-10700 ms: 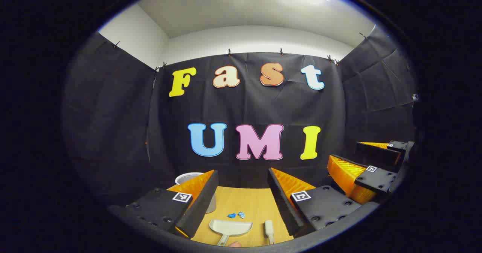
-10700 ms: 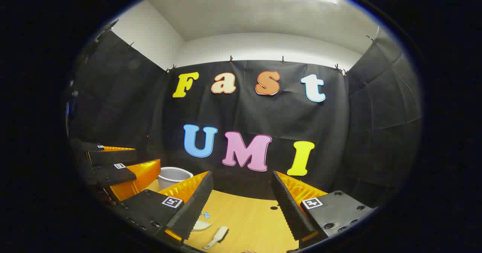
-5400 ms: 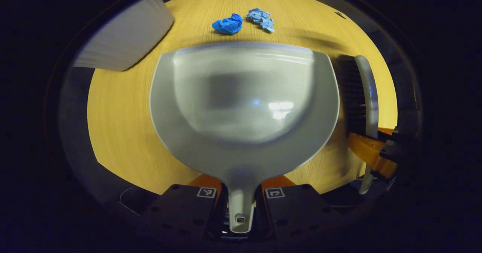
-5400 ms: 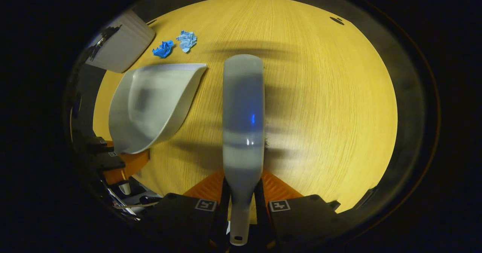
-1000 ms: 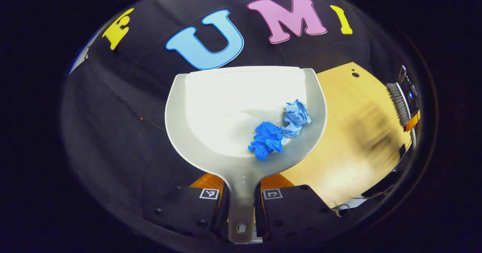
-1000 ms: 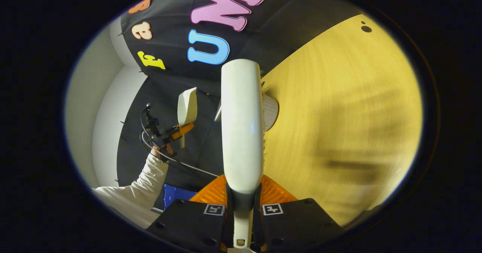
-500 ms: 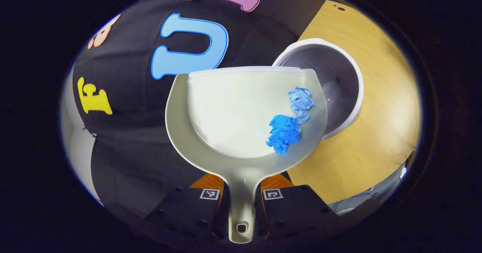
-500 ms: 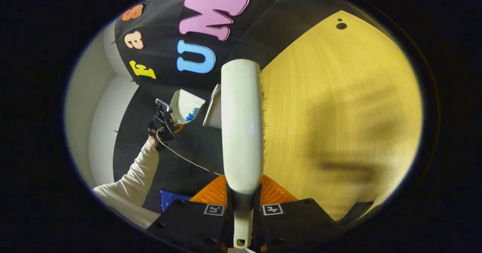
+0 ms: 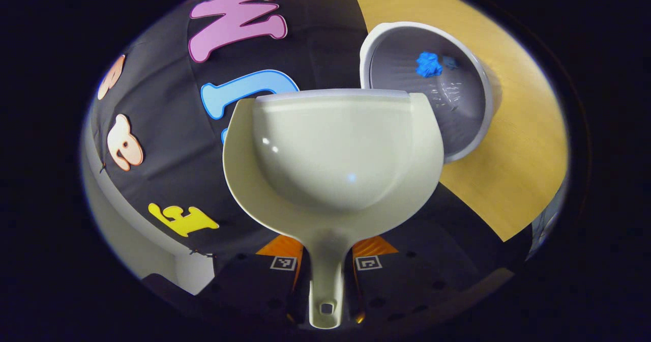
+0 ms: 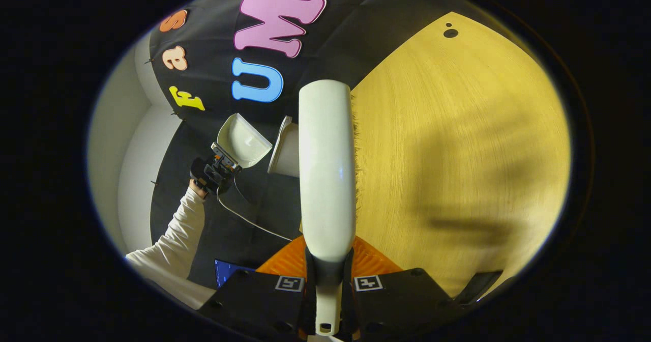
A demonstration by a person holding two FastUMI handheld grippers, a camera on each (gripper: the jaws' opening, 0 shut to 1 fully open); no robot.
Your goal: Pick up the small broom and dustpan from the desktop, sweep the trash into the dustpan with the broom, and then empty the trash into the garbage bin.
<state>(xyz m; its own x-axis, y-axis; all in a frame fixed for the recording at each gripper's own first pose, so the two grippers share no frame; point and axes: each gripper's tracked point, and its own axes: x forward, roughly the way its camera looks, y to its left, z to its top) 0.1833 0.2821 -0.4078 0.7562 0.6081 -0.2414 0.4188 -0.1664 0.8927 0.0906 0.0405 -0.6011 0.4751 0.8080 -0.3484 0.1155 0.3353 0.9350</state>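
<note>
Left gripper [image 9: 325,260]: fingers clamped on the dustpan [image 9: 333,153] handle, pan tilted beside the bin [image 9: 465,123].
Dustpan: bare inside, its edge overlapping the bin's rim.
Trash [image 9: 428,64]: blue wads lying inside the bin.
Bin: stands on the desk [image 9: 524,143].
Right gripper [image 10: 328,276]: fingers clamped on the broom [image 10: 325,169] handle, broom held above the desk, away from the bin.
</note>
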